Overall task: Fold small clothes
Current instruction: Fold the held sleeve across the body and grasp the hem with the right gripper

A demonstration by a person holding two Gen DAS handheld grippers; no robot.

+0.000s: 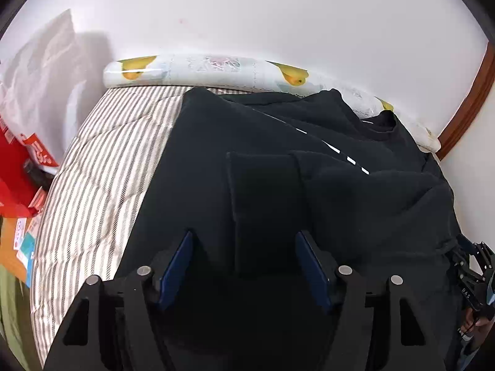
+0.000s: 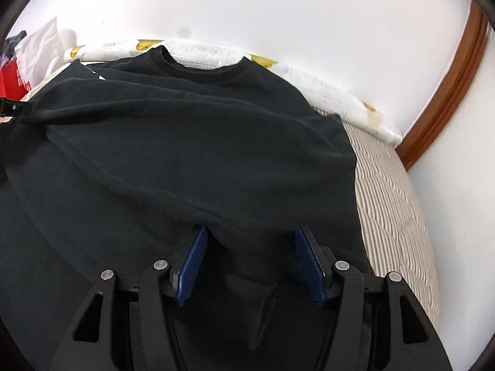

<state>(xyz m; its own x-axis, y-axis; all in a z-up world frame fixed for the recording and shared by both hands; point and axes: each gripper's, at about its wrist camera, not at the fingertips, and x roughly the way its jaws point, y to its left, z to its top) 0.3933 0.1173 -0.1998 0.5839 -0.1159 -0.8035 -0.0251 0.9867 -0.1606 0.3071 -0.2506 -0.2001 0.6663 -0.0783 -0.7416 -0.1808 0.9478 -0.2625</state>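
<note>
A black sweatshirt lies spread on a striped quilt, neck toward the wall, with white marks on its chest. My left gripper is open over the garment's near part, with a sleeve cuff lying between its blue fingers. In the right wrist view the sweatshirt has a fold of fabric across its middle. My right gripper is open with a ridge of that black fabric between its blue fingers. The right gripper also shows at the left view's right edge.
A rolled mat with yellow ducks lies along the white wall behind the quilt. Red boxes and a white bag sit at the left. A brown wooden trim runs at the right. Bare striped quilt lies right of the garment.
</note>
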